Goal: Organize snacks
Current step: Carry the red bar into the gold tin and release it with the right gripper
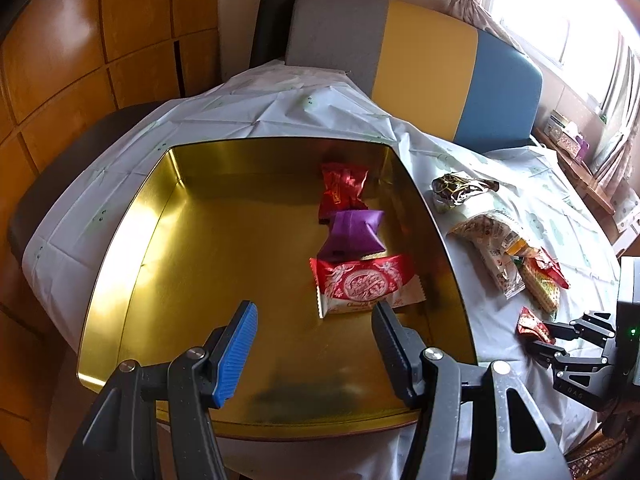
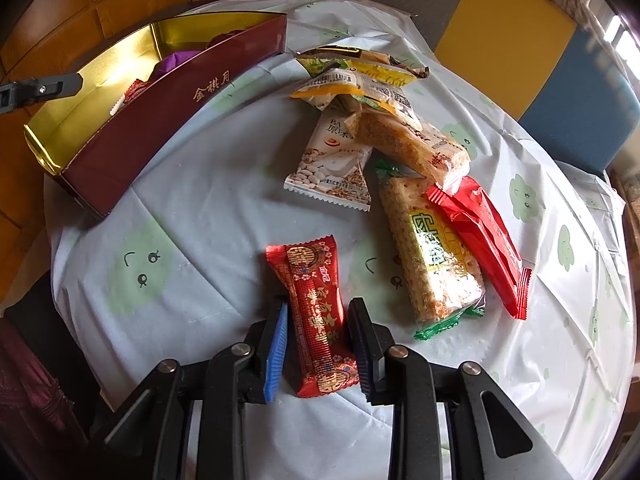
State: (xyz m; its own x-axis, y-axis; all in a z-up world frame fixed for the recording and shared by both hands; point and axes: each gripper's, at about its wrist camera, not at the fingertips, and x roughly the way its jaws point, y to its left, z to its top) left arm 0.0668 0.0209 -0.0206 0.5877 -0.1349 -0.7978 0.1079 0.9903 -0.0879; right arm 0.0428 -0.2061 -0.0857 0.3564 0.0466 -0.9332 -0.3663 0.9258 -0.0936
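Observation:
A gold-lined tin with maroon outer walls sits on the table's left side. In it lie a red candy, a purple packet and a red-and-white packet. My left gripper hovers over the tin's near part, open, with nothing between its fingers. My right gripper points down at the tablecloth and is shut on a red patterned candy packet, which lies flat lengthwise between the pads. The same packet shows at the right gripper's tips in the left wrist view.
A pile of loose snacks lies on the white cloth: a white bean packet, a green-ended cracker bar, a plain red packet, an orange bar and yellow packs. A grey, yellow and blue bench back stands behind the table.

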